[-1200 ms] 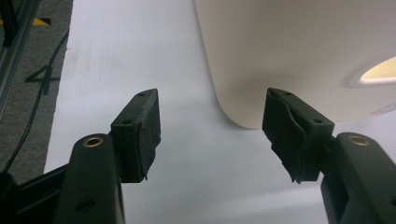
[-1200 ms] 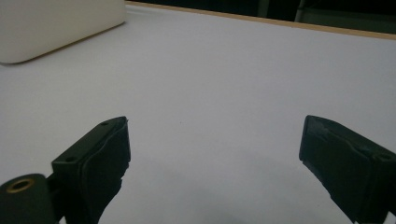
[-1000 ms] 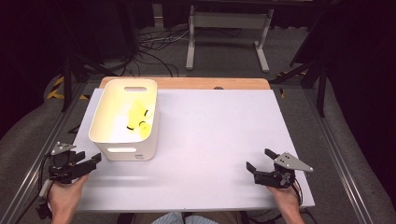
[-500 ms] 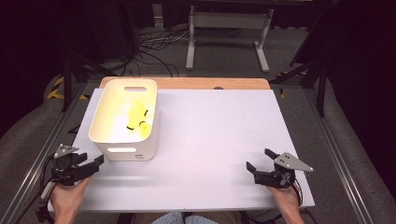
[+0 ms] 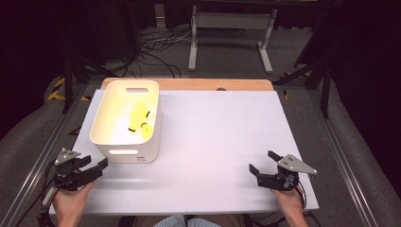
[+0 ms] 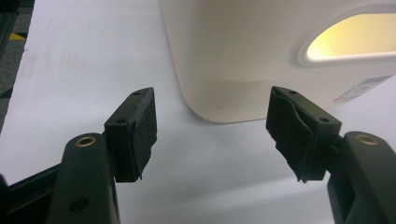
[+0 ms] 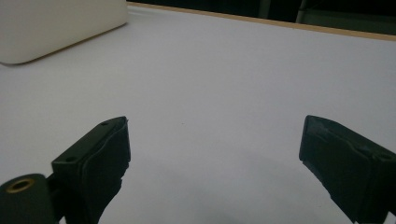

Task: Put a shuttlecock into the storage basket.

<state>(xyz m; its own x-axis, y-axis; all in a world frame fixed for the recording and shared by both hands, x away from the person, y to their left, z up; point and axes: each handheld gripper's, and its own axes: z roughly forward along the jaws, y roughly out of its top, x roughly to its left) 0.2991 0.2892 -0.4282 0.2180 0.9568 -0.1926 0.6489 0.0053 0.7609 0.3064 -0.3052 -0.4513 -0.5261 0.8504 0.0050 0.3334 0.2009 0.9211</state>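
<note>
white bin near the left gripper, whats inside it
The white bin holds yellow objects with black marks, lying toward its right side. Its near wall hides part of the floor.

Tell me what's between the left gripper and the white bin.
Nothing: in the left gripper view, bare white table separates the open left gripper from the white bin; the high view agrees.
</note>
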